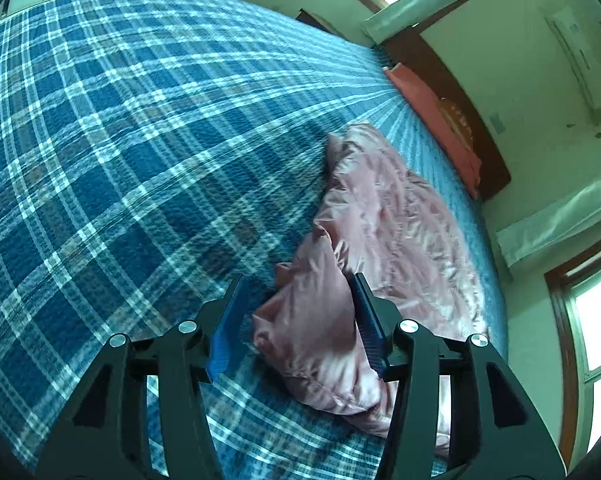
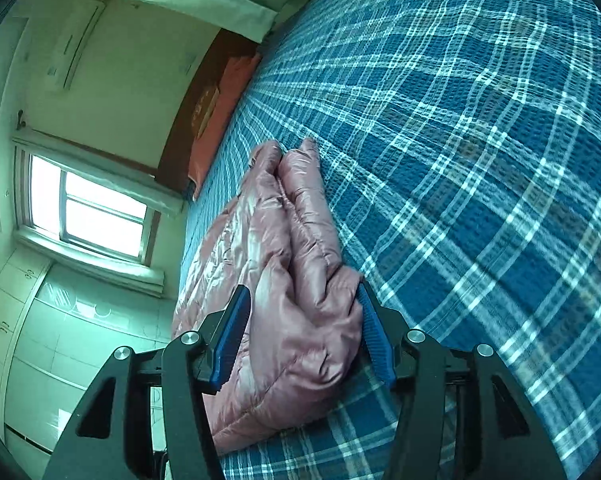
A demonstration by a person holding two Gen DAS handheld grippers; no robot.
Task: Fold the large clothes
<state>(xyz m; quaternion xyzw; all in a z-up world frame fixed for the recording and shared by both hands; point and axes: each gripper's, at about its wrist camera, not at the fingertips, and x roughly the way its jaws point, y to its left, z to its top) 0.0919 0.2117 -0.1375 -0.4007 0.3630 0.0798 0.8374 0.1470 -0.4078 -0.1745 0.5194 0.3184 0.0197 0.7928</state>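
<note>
On the bed, your inventory reads as follows: one blue plaid bedspread (image 1: 120, 152), covering the whole mattress; one shiny pink padded jacket (image 1: 384, 232), lying crumpled on that bedspread toward the side nearest the headboard. Your left claw (image 1: 298, 320) stands spread, its blue pads (image 1: 370, 324) wide apart, with a loose fold of the jacket between them; the right-hand pad touches the cloth, the other stands clear of it over the plaid. Your right claw (image 2: 302, 330) is also spread wide, and a thick bunched part of the jacket (image 2: 296, 280) sits between its pads (image 2: 232, 336); the cloth fills the gap and meets both pads, though you cannot tell from this view whether it is truly pinched. From the right camera the jacket shows two padded rolls lying side by side, pointing away along the bedspread (image 2: 480, 160). Beyond the bed: one orange pillow (image 1: 436, 120) against a dark wooden headboard (image 1: 452, 88), one window (image 2: 88, 208) in a pale wall, white cupboards (image 2: 28, 332) below it.
</note>
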